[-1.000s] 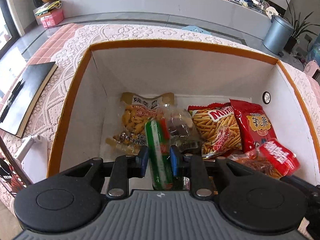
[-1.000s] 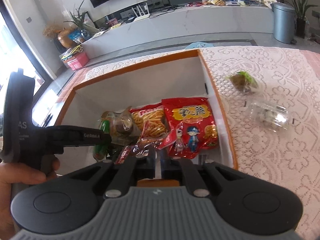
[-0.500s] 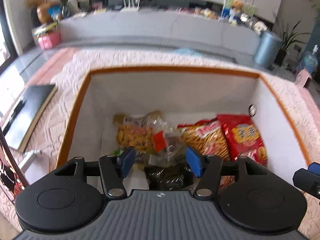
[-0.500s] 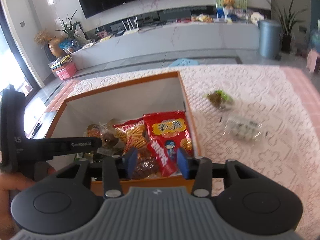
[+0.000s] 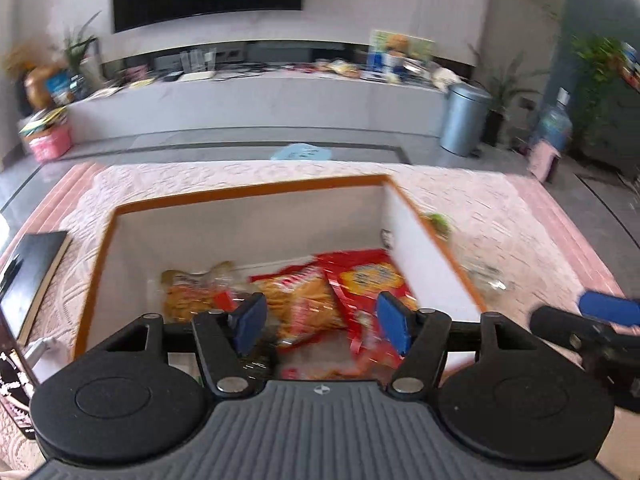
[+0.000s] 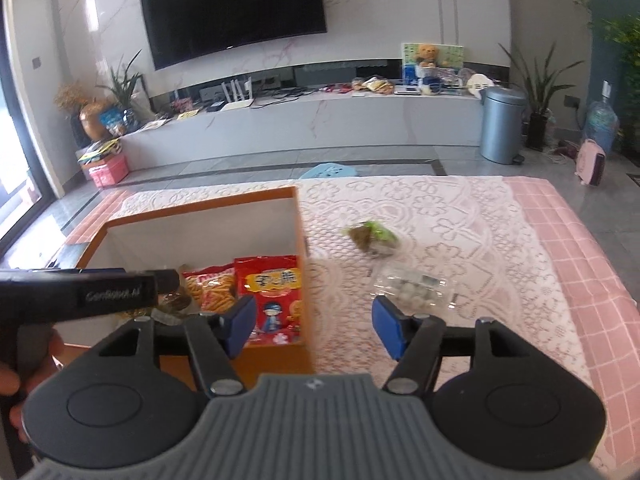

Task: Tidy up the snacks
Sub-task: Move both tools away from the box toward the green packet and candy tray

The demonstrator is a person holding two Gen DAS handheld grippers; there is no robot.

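Note:
An orange-rimmed white box (image 5: 248,191) (image 6: 200,204) on the lace tablecloth holds several snack bags, among them a red bag (image 5: 364,276) (image 6: 276,284) and a stick-snack bag (image 5: 304,300) (image 6: 212,284). My left gripper (image 5: 322,322) is open and empty above the box's near side. My right gripper (image 6: 314,326) is open and empty, above the box's right wall. On the cloth to the right of the box lie a green-topped snack bag (image 6: 372,236) and a clear tray of white balls (image 6: 412,286).
A black notebook (image 5: 28,272) lies left of the box. The right gripper's finger (image 5: 608,308) shows at the right in the left wrist view. The left gripper's body (image 6: 80,292) crosses the right wrist view. A counter, bin and plants stand behind.
Both grippers opened and let go of their snacks into the box. Both have lifted and pulled back; the right one has swung right towards the cloth.

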